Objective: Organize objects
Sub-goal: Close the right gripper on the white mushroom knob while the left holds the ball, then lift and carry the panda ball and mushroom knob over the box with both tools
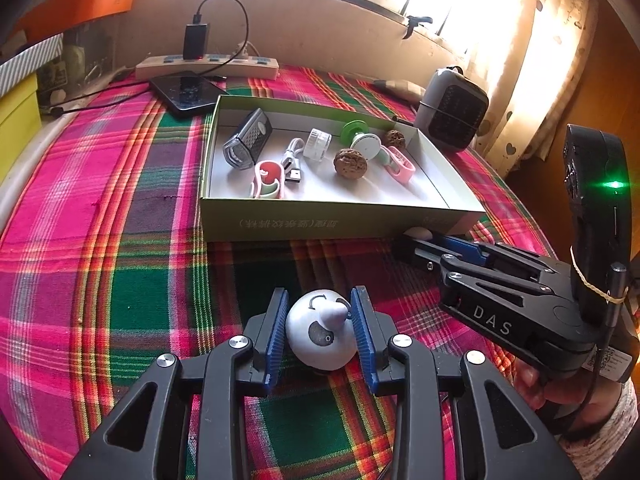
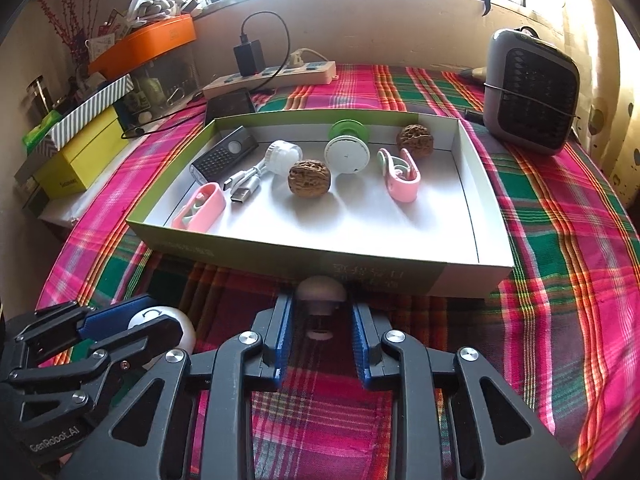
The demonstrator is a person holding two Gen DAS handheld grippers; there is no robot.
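A white egg-shaped toy (image 1: pixel 320 332) with a painted face and a pointed nose sits between the blue pads of my left gripper (image 1: pixel 320 292), which is shut on it just above the plaid cloth. The right wrist view shows that same toy (image 2: pixel 182 332) low on the left, inside the left gripper (image 2: pixel 132 320). My right gripper (image 2: pixel 321 303) is shut on a small white mushroom-shaped piece (image 2: pixel 322 290) with a dark stem, right against the near wall of the shallow green box (image 2: pixel 460 276). From the left wrist, the right gripper (image 1: pixel 404 244) and that piece (image 1: pixel 418 234) are beside the box's (image 1: pixel 340 220) near right corner.
In the box lie two walnuts (image 2: pixel 309 178), two pink clips (image 2: pixel 402 178), a USB cable (image 2: pixel 244 184), a black light (image 2: pixel 224 156), white round parts and a green spool (image 2: pixel 347 130). Behind it are a power strip (image 2: pixel 272 76), a phone (image 1: pixel 188 94), a grey fan heater (image 2: pixel 528 92) and stacked boxes (image 2: pixel 80 164) on the left.
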